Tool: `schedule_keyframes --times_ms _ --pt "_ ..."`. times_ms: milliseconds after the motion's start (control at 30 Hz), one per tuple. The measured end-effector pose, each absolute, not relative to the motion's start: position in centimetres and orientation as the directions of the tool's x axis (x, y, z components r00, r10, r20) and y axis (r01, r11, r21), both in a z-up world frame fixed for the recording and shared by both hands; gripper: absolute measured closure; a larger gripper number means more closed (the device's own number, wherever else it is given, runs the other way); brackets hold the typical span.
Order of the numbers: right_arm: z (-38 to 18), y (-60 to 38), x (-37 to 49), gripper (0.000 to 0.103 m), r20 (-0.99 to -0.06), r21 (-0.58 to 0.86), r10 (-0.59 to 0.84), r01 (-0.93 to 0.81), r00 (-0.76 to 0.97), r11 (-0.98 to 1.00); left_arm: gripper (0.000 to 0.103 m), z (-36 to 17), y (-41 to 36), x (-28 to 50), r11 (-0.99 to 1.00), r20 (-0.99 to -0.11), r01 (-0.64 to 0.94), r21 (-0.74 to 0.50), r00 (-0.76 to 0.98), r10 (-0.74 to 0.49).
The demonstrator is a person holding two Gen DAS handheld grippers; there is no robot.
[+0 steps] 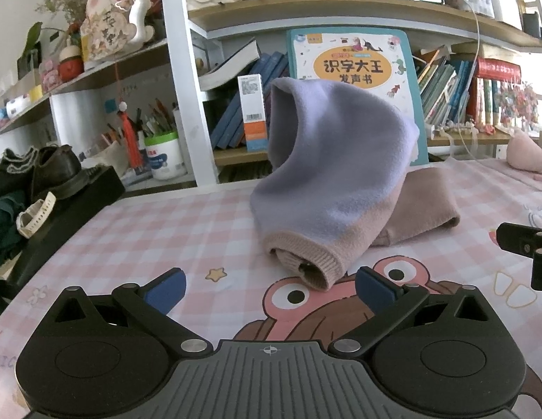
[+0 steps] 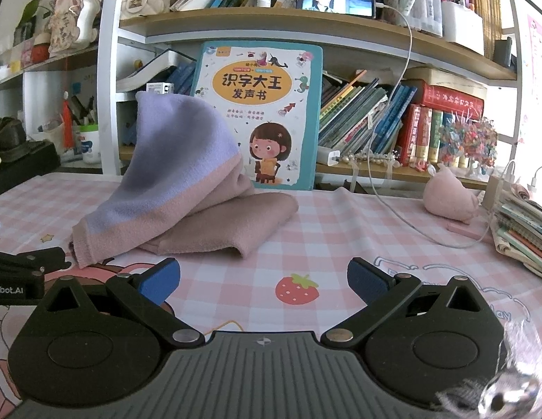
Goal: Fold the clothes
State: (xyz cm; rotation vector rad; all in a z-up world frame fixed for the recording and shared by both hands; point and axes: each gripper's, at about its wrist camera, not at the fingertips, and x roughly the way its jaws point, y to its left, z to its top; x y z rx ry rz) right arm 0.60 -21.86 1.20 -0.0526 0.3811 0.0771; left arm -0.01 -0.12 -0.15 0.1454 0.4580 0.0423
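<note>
A lilac and dusty-pink knit garment [image 1: 326, 188] lies bunched on the checked pink tablecloth [image 1: 173, 237], its lilac part standing up in a peak and a pink ribbed cuff [image 1: 305, 262] toward me. It also shows in the right wrist view [image 2: 187, 202], left of centre. My left gripper [image 1: 271, 288] is open and empty, fingers either side of the cuff, just short of it. My right gripper [image 2: 264, 279] is open and empty over bare cloth, right of the garment. Its tip shows in the left wrist view [image 1: 522, 244].
A children's book [image 2: 260, 111] leans against the bookshelf [image 2: 305, 24] behind the garment. Dark shoes on a black box [image 1: 57, 188] sit at the left. A pink plush [image 2: 449, 199], a white cable [image 2: 403, 230] and stacked books [image 2: 522, 230] lie at the right.
</note>
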Motion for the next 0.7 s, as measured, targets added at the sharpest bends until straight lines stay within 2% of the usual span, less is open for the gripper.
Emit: schedule_keyframes --times_ms 333,600,700 --pt "1.3 -21.7 0.4 0.000 -0.362 -0.040 0.076 -0.097 0.929 0.995 0.000 0.1 -0.7 -0.6 0.983 -0.398 -0.006 0.183 0.914 0.080" --pt "1.5 -21.5 -0.5 0.000 -0.311 -0.034 0.093 -0.109 0.946 0.993 0.000 0.3 0.0 -0.6 0.992 -0.402 0.055 0.116 0.916 -0.004" --pt "1.6 -21.5 -0.7 0.000 -0.300 -0.042 0.088 -0.105 0.950 0.994 0.000 0.3 0.0 -0.6 0.992 -0.401 0.051 0.113 0.916 -0.002"
